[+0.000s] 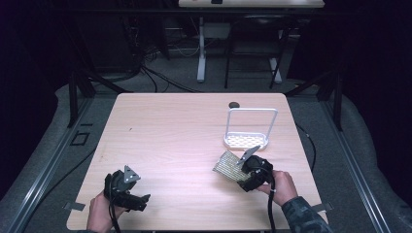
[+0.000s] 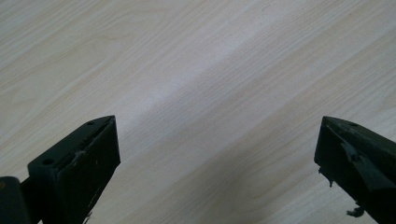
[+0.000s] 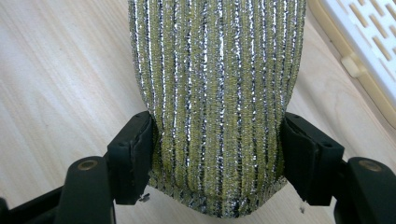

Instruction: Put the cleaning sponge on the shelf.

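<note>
Clearly the right gripper [image 3: 217, 154] clamps the sponge [image 3: 217, 93] just short of the, probably, drainer rack [image 1: 246, 140]; left gripper [image 2: 217, 154] gapes.

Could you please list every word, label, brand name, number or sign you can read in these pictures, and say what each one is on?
There is no readable text anywhere.
The scouring sponge held by the right gripper carries only yellow and silver stripes, no label.
The white rack has slots but no marking.
The wooden table and the left gripper are plain.
The small dark thing at the table's far edge is too small to tell.
</note>
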`<state>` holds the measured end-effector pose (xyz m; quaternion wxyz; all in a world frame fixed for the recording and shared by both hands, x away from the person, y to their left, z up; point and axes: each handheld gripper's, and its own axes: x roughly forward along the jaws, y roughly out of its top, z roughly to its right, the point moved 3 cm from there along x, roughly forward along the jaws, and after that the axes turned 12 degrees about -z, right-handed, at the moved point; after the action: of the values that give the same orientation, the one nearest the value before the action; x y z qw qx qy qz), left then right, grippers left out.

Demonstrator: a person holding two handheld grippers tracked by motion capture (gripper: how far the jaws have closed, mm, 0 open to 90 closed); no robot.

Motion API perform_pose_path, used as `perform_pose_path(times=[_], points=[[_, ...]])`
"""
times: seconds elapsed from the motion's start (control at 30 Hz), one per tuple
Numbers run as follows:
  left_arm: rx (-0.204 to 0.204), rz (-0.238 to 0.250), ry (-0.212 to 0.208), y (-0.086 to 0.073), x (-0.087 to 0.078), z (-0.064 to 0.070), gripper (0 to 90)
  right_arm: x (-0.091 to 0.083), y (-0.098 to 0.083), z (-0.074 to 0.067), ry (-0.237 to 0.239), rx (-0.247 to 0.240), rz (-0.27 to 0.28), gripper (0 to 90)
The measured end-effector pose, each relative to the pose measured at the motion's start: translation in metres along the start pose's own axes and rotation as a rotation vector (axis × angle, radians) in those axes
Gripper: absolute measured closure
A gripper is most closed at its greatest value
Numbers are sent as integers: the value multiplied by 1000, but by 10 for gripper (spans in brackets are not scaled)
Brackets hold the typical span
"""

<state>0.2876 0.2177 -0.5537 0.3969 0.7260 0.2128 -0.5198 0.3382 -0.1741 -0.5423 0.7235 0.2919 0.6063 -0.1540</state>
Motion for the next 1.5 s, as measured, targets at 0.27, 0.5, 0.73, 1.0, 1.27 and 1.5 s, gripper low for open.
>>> perform_pose_path(times=[0.27,0.5,0.73,1.0,1.27,1.5], points=[[1,-2,4,0,1,1,0,-1,-4,8,-9,46,2,319],[1,-6,1,0,1,1,0,-3,-9,16,-17,94,-2,319],[2,-10,0,0,1,2,0,-4,-12,24,-31,160,4,321],[5,-7,-2,0,1,2,0,-4,-13,31,-48,218,7,322],[3,-1,-4,1,0,2,0,-2,-13,38,-77,276,8,330],[5,2,-4,1,0,1,0,2,-12,45,-88,321,10,336]])
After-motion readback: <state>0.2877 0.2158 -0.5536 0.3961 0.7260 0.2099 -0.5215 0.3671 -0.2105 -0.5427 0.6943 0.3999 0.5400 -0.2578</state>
